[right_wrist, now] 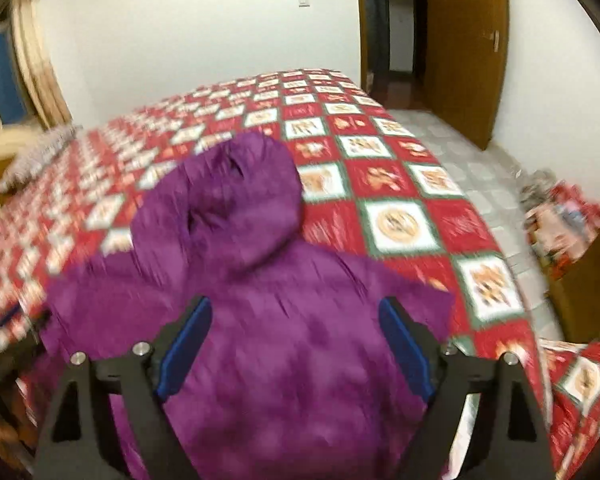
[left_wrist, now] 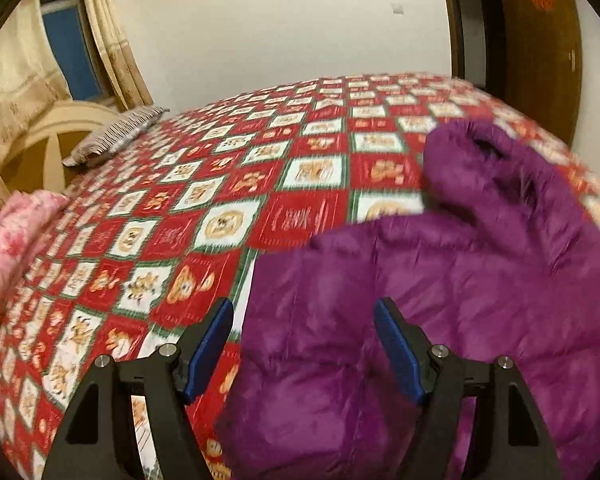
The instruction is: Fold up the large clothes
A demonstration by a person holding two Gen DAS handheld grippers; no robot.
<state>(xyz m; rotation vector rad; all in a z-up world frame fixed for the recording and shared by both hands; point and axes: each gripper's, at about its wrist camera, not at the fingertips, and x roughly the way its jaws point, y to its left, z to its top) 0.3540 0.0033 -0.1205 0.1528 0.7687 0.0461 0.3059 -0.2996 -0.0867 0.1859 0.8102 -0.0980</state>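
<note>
A purple puffy hooded jacket (left_wrist: 440, 280) lies spread on the bed with its hood (left_wrist: 484, 168) pointing away from me. In the left wrist view my left gripper (left_wrist: 303, 312) hangs open above the jacket's left edge, blue pads wide apart with nothing pinched. In the right wrist view the same jacket (right_wrist: 284, 344) fills the foreground, hood (right_wrist: 236, 196) toward the far side. My right gripper (right_wrist: 295, 312) is open over the jacket's body, and no cloth is caught between its pads.
The bed wears a red, white and green checked cover (left_wrist: 204, 216). A striped pillow (left_wrist: 112, 136) and a pink quilt (left_wrist: 12, 236) sit at its left side. To the right are tiled floor (right_wrist: 476, 168), an open wooden door (right_wrist: 464, 40) and a cluttered pile (right_wrist: 560, 220).
</note>
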